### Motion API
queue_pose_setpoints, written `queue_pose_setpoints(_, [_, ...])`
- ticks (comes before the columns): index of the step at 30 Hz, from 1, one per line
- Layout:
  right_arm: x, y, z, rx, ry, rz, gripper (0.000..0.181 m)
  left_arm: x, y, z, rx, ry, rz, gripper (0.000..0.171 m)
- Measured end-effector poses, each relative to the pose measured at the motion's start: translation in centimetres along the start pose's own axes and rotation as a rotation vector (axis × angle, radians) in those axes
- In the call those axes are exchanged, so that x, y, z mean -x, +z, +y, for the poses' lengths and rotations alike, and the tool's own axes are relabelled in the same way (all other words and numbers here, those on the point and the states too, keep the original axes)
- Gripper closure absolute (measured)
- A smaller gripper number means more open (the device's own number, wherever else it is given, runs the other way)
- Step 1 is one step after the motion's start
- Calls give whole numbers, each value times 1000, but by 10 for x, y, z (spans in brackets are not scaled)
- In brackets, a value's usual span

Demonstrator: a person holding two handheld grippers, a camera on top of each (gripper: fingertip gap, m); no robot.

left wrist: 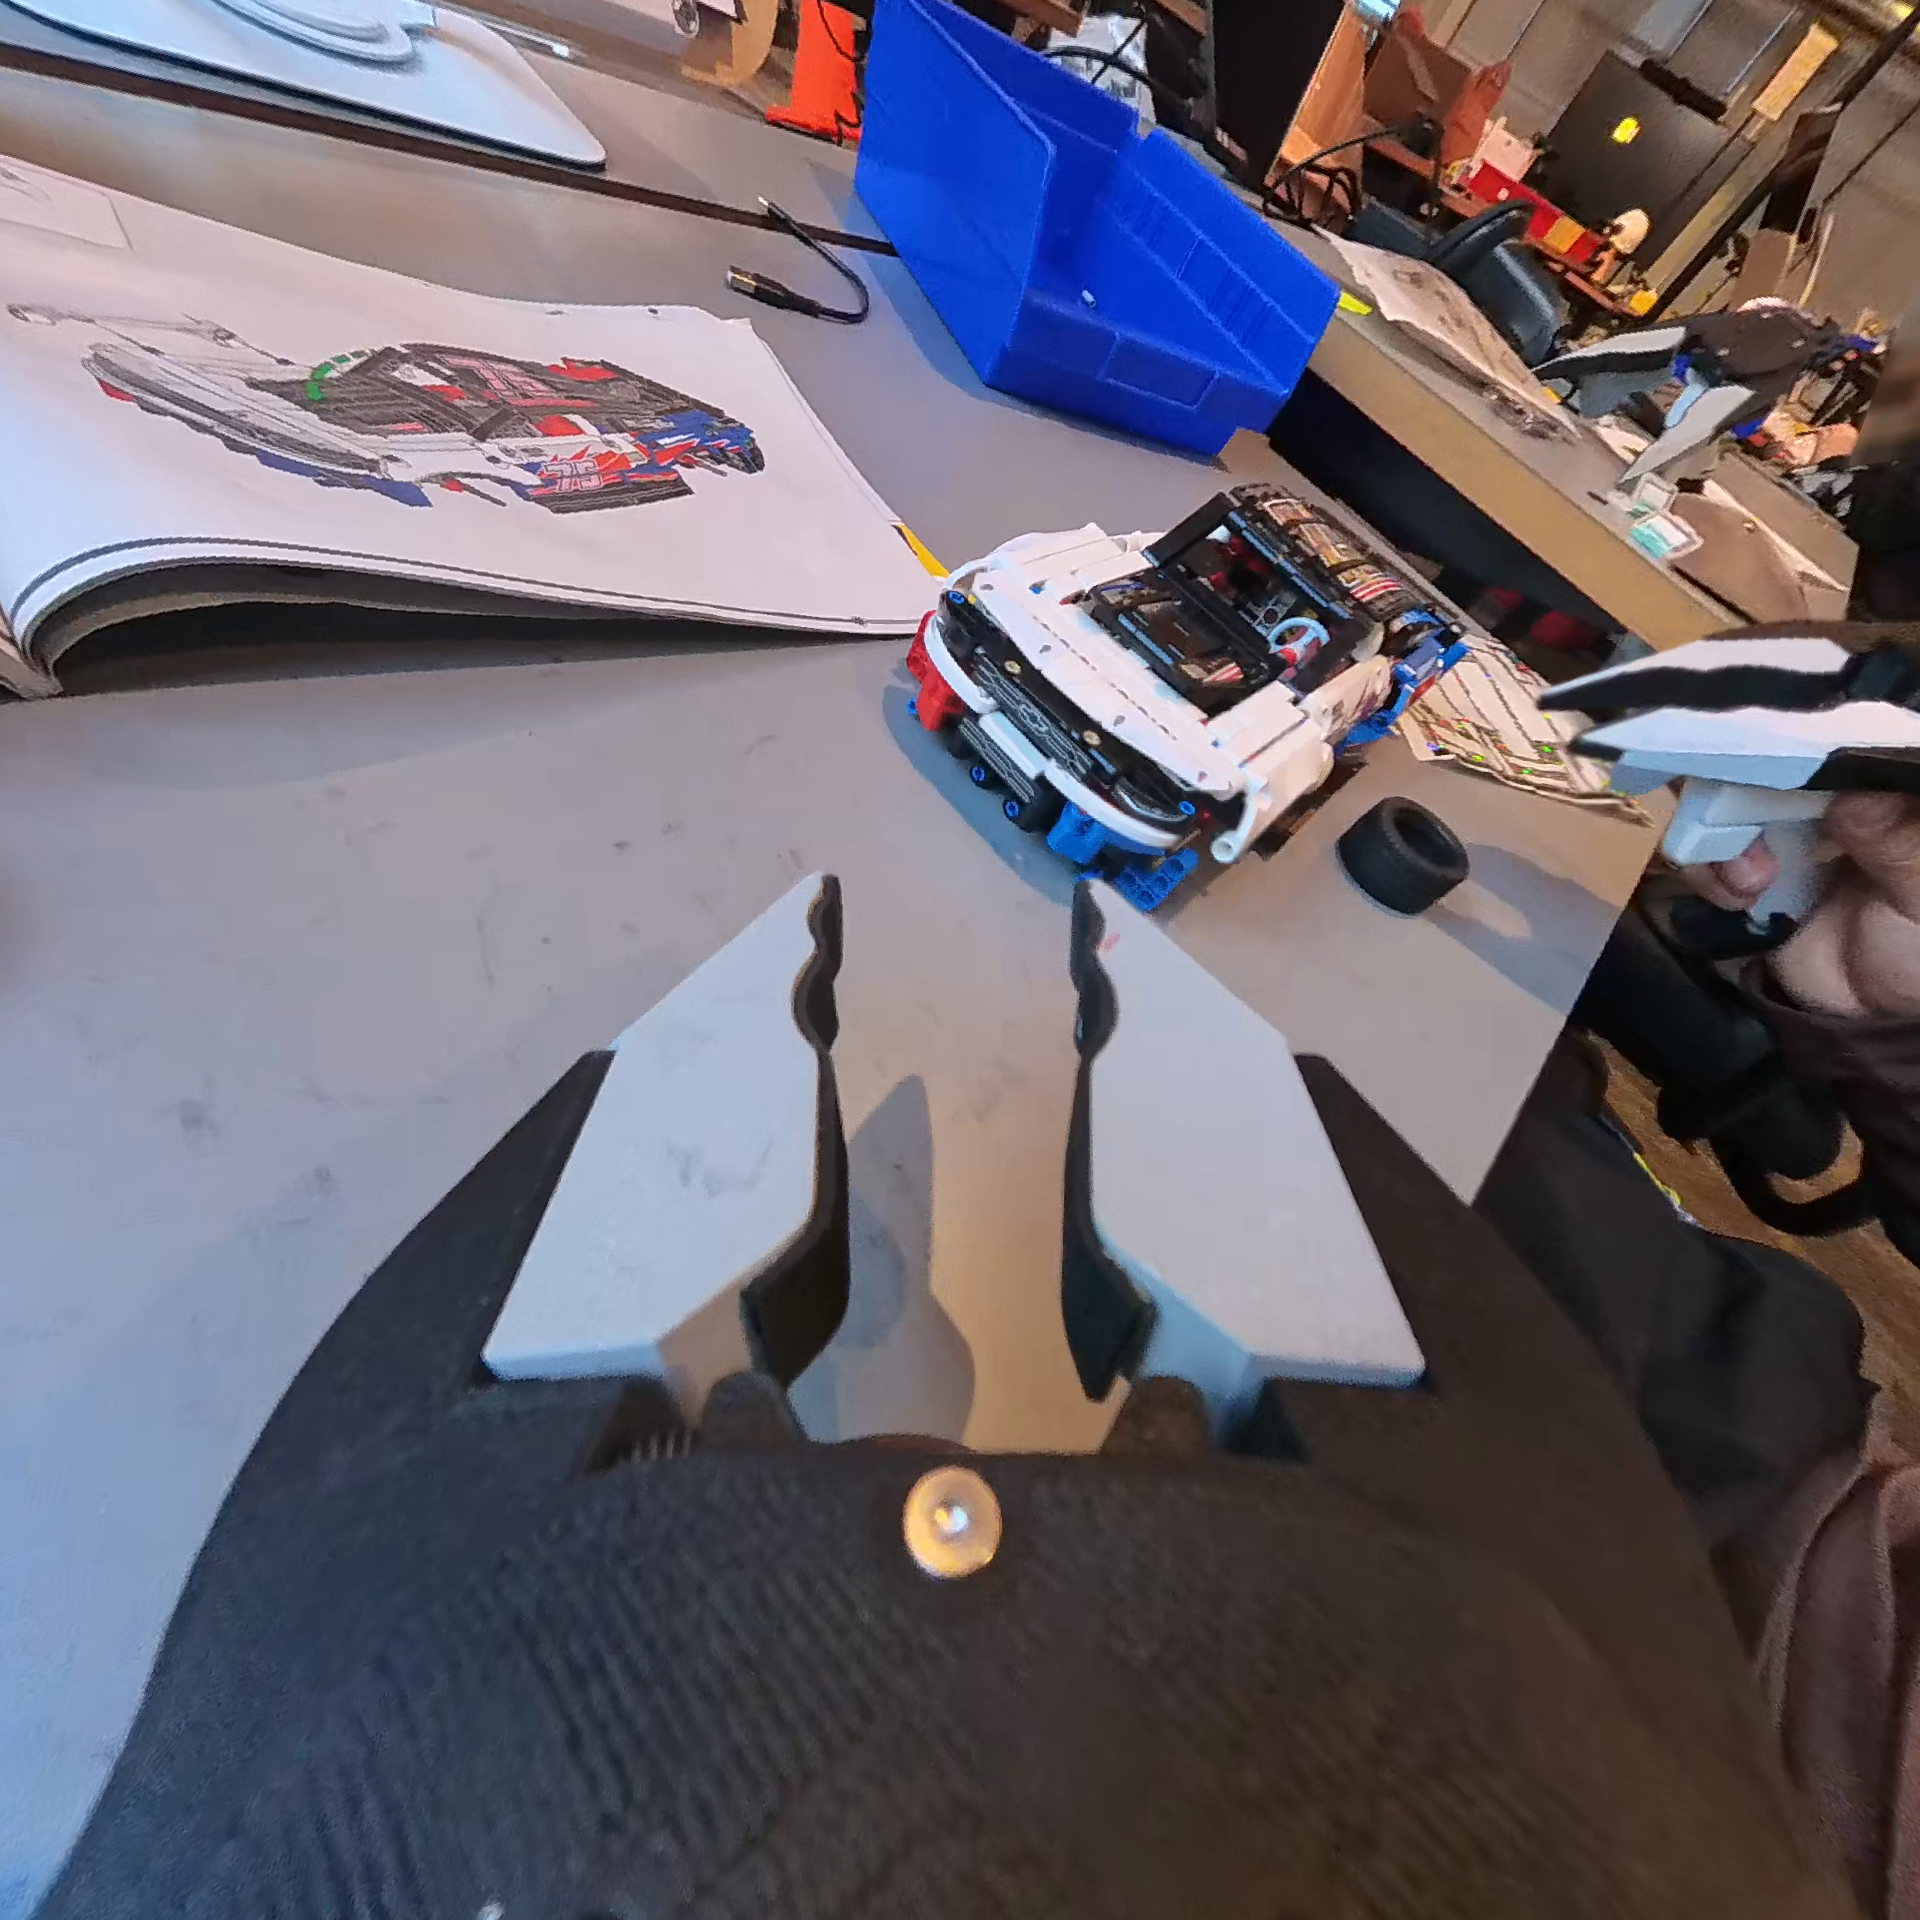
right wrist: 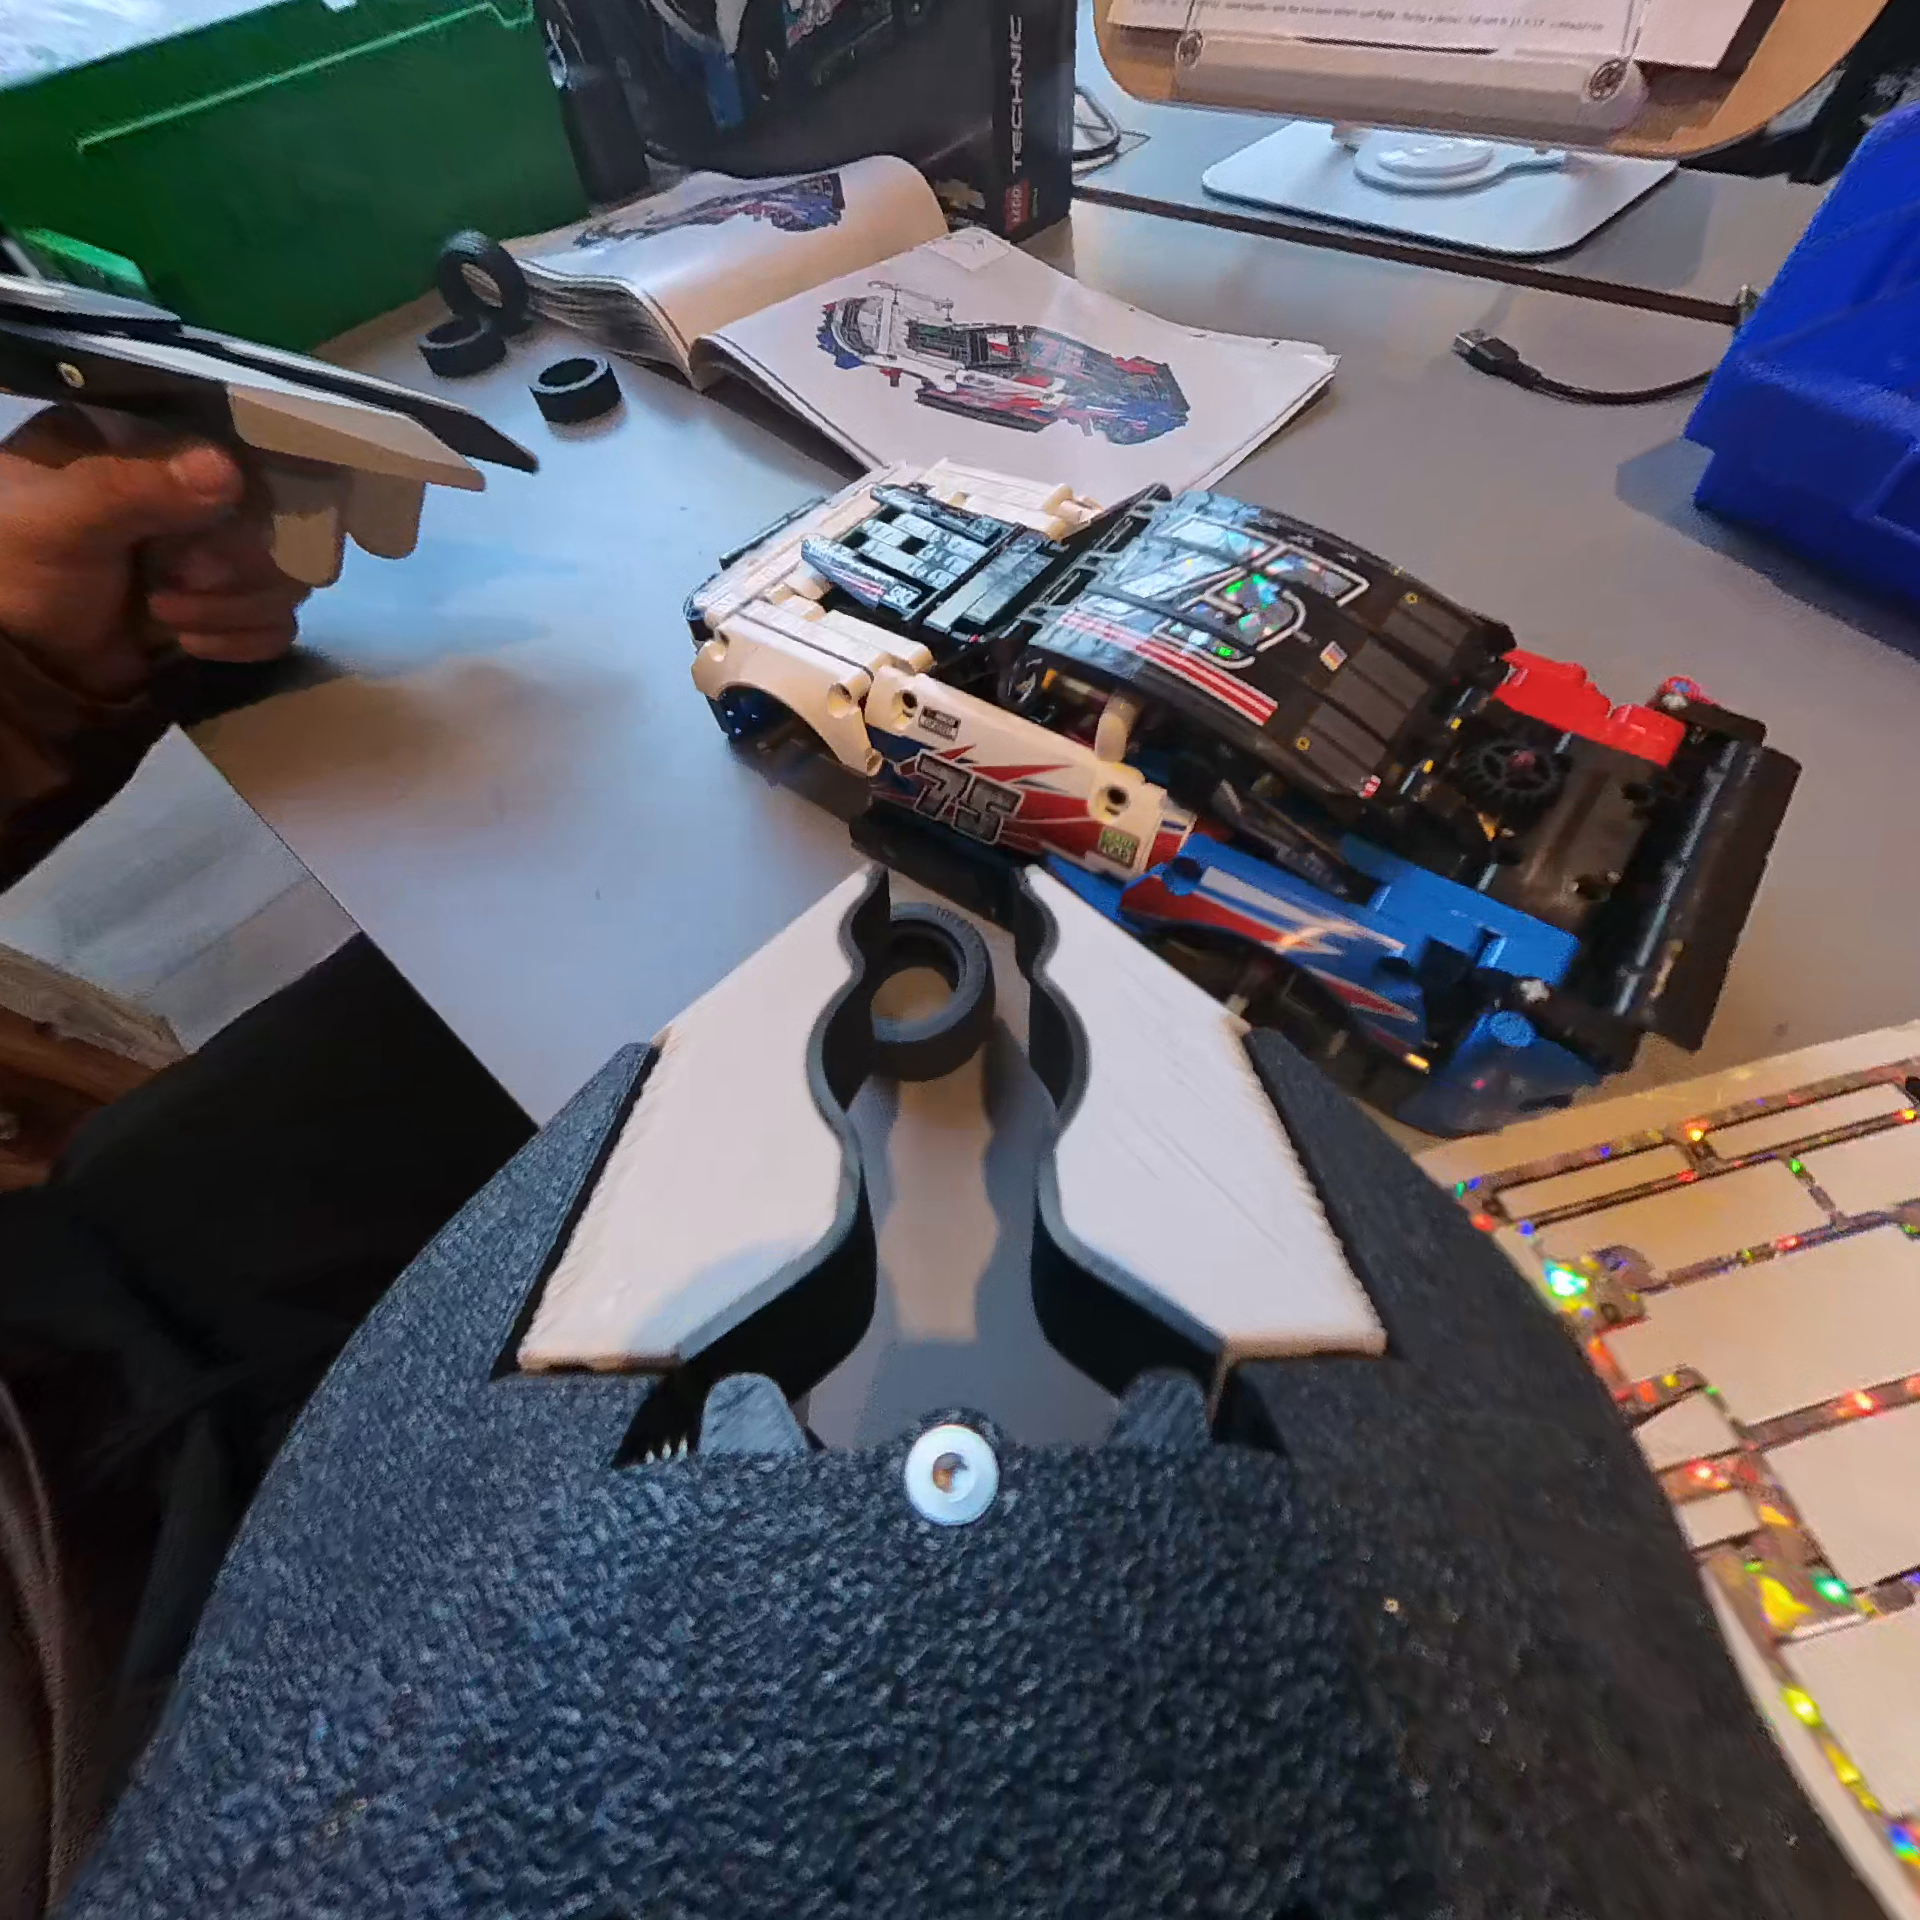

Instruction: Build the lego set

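Note:
A white, black, blue and red lego race car (left wrist: 1174, 675) (right wrist: 1195, 727) sits on the grey table without tyres in its near wheel arches. A loose black tyre (left wrist: 1403, 854) (right wrist: 925, 997) lies on the table beside the car's near side. My right gripper (right wrist: 951, 894) is open and hovers over this tyre, which shows between its fingers; in the left wrist view the right gripper (left wrist: 1569, 722) is above and apart from it. My left gripper (left wrist: 956, 904) is open and empty over bare table, in front of the car's nose. It also shows in the right wrist view (right wrist: 499, 462).
An open instruction booklet (left wrist: 395, 447) (right wrist: 1018, 353) lies behind the car. Three more tyres (right wrist: 575, 388) lie near its spine. A blue bin (left wrist: 1081, 239), a sticker sheet (right wrist: 1714, 1351), a cable (right wrist: 1507, 364), a green box (right wrist: 260, 156) and a monitor stand (right wrist: 1444, 177) surround the work area. My right fingertips sit around 25 cm from my left ones.

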State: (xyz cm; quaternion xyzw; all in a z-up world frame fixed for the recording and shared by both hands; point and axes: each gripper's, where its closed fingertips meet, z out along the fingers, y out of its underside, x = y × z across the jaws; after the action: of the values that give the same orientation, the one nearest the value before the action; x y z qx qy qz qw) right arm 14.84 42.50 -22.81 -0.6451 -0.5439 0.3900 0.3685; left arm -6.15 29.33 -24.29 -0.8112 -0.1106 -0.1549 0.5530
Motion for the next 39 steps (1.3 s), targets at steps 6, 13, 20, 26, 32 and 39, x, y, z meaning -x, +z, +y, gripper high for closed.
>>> queue_pose_setpoints(6, [2,3,2,-36,-38,49,148,3,-7,0,-18,-40,0,130])
queue_pose_setpoints(13, [-4,13,-8,-67,-62,72,148,-1,-8,6,8,5,-18,130])
queue_pose_setpoints(20, [-8,14,-7,-67,-57,87,149,-4,-12,9,13,9,-23,130])
queue_pose_setpoints(26, [-7,11,-11,-87,-79,100,149,-3,-11,11,24,3,-21,130])
queue_pose_setpoints(32, [-4,11,-14,-108,-102,90,152,-4,-12,12,33,57,-59,131])
queue_pose_setpoints(39, [-1,10,-22,-157,-99,43,154,-5,-7,14,65,125,-77,134])
